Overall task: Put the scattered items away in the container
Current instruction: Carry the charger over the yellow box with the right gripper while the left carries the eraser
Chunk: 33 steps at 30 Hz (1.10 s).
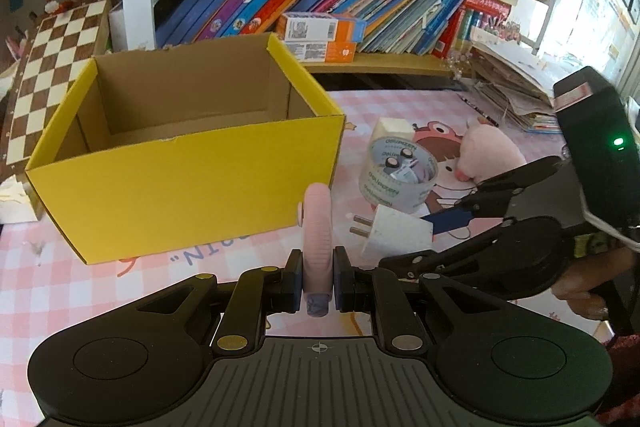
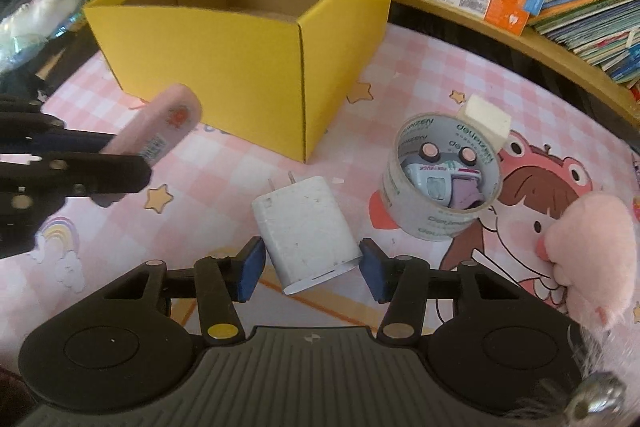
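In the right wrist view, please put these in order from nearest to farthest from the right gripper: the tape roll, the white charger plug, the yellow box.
1. White charger plug: between the jaws of the right gripper, prongs pointing away.
2. Tape roll: ahead and to the right, with a small toy car inside it.
3. Yellow box: farthest, ahead and to the left, open at the top.

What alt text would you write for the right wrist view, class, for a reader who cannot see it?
The right gripper straddles a white charger plug lying on the pink checked mat, pads not yet touching it. Beyond stands an open yellow box; to the right, a tape roll holds a toy car.
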Tool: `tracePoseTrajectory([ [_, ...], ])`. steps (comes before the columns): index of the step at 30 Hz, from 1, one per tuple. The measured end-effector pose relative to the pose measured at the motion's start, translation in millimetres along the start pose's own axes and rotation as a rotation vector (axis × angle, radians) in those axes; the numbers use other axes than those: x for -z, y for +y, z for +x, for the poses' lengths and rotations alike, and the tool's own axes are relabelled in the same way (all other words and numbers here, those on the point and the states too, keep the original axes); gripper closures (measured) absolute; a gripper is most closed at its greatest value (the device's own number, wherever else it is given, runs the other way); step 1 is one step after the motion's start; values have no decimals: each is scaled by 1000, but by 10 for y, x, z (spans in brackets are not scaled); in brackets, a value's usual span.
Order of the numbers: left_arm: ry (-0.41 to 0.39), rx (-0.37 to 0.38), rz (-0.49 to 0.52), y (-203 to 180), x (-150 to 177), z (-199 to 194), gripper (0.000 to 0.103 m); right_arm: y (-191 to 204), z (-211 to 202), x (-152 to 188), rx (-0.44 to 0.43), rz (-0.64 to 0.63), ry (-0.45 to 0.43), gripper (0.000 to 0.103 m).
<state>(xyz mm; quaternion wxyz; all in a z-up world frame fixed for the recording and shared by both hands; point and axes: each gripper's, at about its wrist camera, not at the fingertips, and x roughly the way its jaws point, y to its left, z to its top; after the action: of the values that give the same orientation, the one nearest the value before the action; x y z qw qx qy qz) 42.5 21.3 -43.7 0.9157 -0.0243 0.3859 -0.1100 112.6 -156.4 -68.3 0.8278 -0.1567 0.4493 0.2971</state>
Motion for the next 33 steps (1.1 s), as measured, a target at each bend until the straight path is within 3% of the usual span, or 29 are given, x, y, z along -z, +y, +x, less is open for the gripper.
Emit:
tracePoseTrajectory([
  [14, -63, 9, 26, -128, 38, -276, 89, 167, -478, 136, 13, 30, -80, 54],
  [33, -149, -22, -28, -58, 47, -536, 89, 258, -810, 183, 41, 4, -136, 54],
])
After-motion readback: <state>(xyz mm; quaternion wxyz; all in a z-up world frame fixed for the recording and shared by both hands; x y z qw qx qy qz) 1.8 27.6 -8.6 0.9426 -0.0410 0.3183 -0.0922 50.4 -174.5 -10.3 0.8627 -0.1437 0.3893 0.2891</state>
